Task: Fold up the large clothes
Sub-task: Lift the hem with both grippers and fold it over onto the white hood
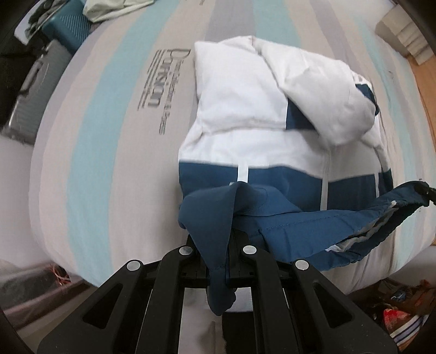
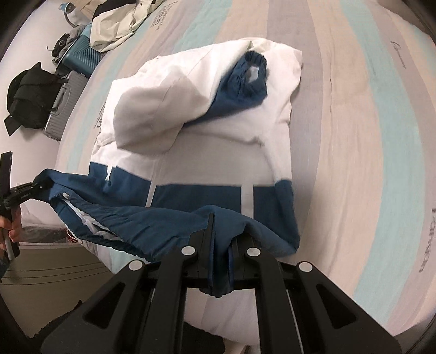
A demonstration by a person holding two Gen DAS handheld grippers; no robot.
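Note:
A white jacket point(image 1: 239, 89) with a dark blue lower band lies on the striped bed point(image 1: 109, 136), its sleeves folded across the body. My left gripper point(image 1: 231, 239) is shut on the blue hem, which is lifted off the bed near its front edge. At the far right the right gripper point(image 1: 425, 190) pinches the hem's other corner. In the right wrist view the jacket point(image 2: 218, 152) shows a blue cuff point(image 2: 248, 79) on top. My right gripper point(image 2: 226, 231) is shut on the raised hem. The left gripper point(image 2: 35, 188), held by a hand point(image 2: 13, 226), grips the far corner.
A pale garment point(image 2: 120, 24) lies at the bed's far left corner. A teal suitcase point(image 2: 81, 58), a grey suitcase point(image 2: 65, 106) and a black bag point(image 2: 30, 98) stand on the floor to the left. A cardboard box point(image 1: 403, 32) and floor clutter point(image 1: 403, 313) sit to the right.

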